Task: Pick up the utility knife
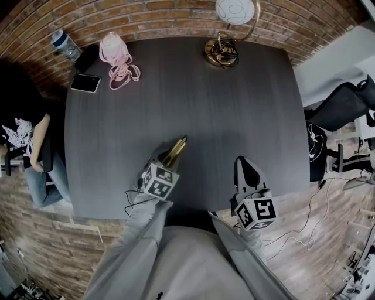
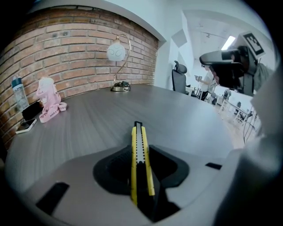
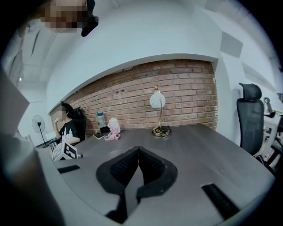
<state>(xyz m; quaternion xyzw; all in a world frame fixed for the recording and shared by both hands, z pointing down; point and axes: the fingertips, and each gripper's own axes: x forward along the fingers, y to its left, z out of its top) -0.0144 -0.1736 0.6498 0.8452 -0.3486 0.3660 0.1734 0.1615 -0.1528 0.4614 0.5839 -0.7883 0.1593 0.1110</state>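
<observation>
Left tool [image 2: 140, 149]: jaws closed on the utility knife [image 2: 140, 163], a dark pad pressed to each flat side
Utility knife, look: slim yellow body, black slider and rear section, pale notched strip running along the upper edge, black tip
Utility knife, pose: set on its edge between the pads, long axis in line with the jaws, front end sticking out past the pad tips
Utility knife, place: in the head view it lies over the near left part of the table [image 1: 205, 105], pointing toward the table's middle; contact with the surface cannot be told
Right tool [image 3: 138, 150]: jaws together, pads meeting, nothing between them; held over the near edge of the table, well apart from the left tool
Table: dark grey wood grain, against a brick wall [image 1: 146, 17]
Far edge: desk lamp [image 1: 225, 44] with a brass base and a white globe shade
Far left corner: pink lanyard bundle [image 1: 117, 58], smartphone [image 1: 85, 82], water bottle [image 1: 64, 45]
Left side: a seated person [image 1: 23, 135] in a black printed shirt
</observation>
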